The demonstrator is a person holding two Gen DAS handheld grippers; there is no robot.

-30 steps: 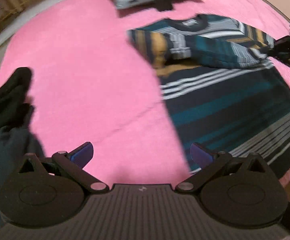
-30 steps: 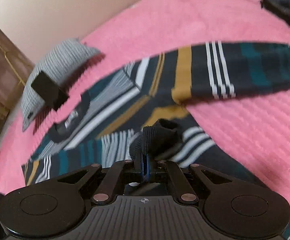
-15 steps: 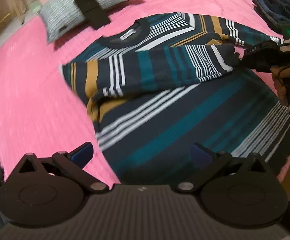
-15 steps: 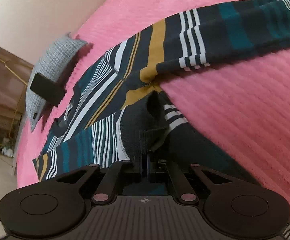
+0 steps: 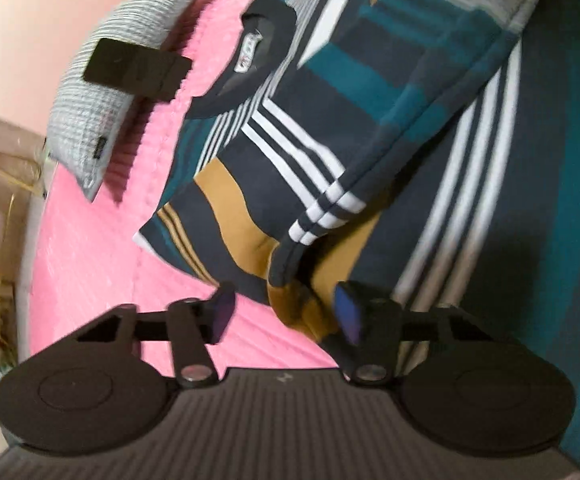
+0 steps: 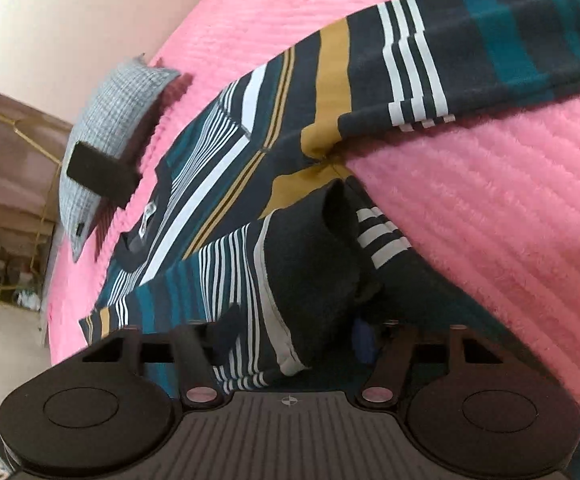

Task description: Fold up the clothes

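A striped sweater (image 5: 370,92) in navy, teal, white and mustard lies flat on the pink blanket (image 5: 89,248). One sleeve (image 5: 430,120) is folded across its chest. My left gripper (image 5: 285,314) hovers low over the sweater's side edge by the armpit. Its jaws are closing, with the mustard and navy edge of the fabric between them but not pinched. My right gripper (image 6: 294,334) sits at the folded sleeve's dark cuff (image 6: 310,272). Its jaws are opening, and the cuff lies loose between them. The other sleeve (image 6: 450,60) stretches out over the blanket.
A grey checked pillow (image 5: 109,80) with a flat black object (image 5: 133,66) on it lies beyond the sweater's collar (image 5: 265,40). The pink blanket's edge (image 6: 53,280) drops off to the floor on the left, where clutter stands.
My left gripper swung from the bare blanket to the sweater's side, dropped close, rolled, and narrowed its jaws. My right gripper went from shut on the cuff to parted, leaving the cuff lying loose.
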